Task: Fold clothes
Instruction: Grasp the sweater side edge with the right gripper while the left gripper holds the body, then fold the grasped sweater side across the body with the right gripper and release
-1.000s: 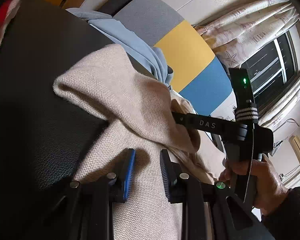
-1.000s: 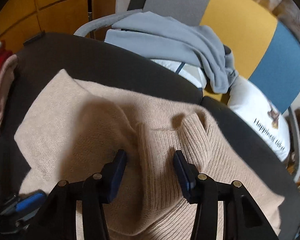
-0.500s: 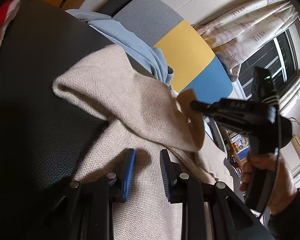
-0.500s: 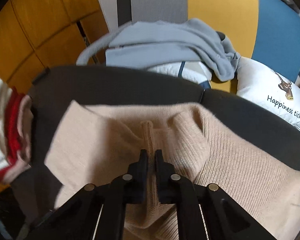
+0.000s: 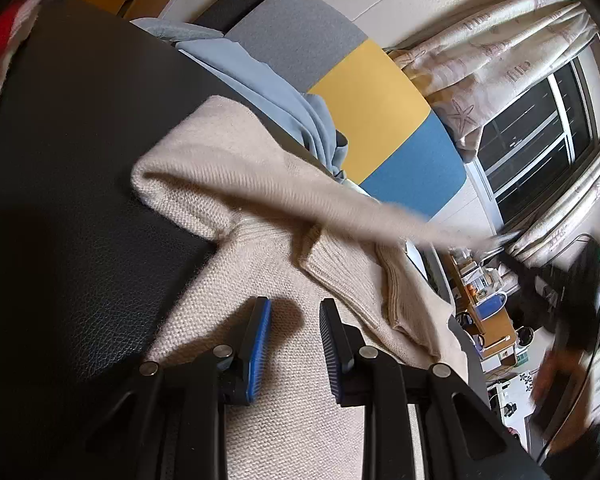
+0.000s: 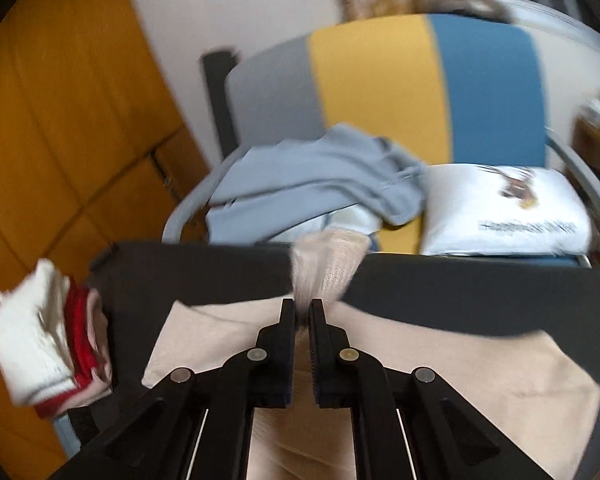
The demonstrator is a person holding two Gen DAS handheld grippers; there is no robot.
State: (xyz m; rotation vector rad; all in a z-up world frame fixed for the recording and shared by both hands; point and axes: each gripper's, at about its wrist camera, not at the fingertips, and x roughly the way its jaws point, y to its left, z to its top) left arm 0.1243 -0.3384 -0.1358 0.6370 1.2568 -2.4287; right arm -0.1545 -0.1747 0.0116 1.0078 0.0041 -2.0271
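Note:
A beige knit sweater (image 5: pixel 260 364) lies on a black leather surface (image 5: pixel 60 208). My left gripper (image 5: pixel 294 312) is open, its blue-padded fingers low over the sweater's body, holding nothing. My right gripper (image 6: pixel 302 312) is shut on the sweater's sleeve (image 6: pixel 328 268) and holds it lifted above the body (image 6: pixel 480 368). In the left wrist view the sleeve (image 5: pixel 300 196) stretches taut to the right toward the blurred right gripper (image 5: pixel 504 240).
A grey, yellow and blue chair (image 6: pixel 420 88) stands behind, carrying a light blue garment (image 6: pixel 320 176) and a white printed pillow (image 6: pixel 500 212). Folded white and red clothes (image 6: pixel 48 340) lie at the left. Orange cabinet doors (image 6: pixel 60 120) and a curtained window (image 5: pixel 540 120) are behind.
My right gripper closed on the sleeve, then lifted and pulled it right, drawing it taut off the sweater's body. My left gripper stayed in place, open.

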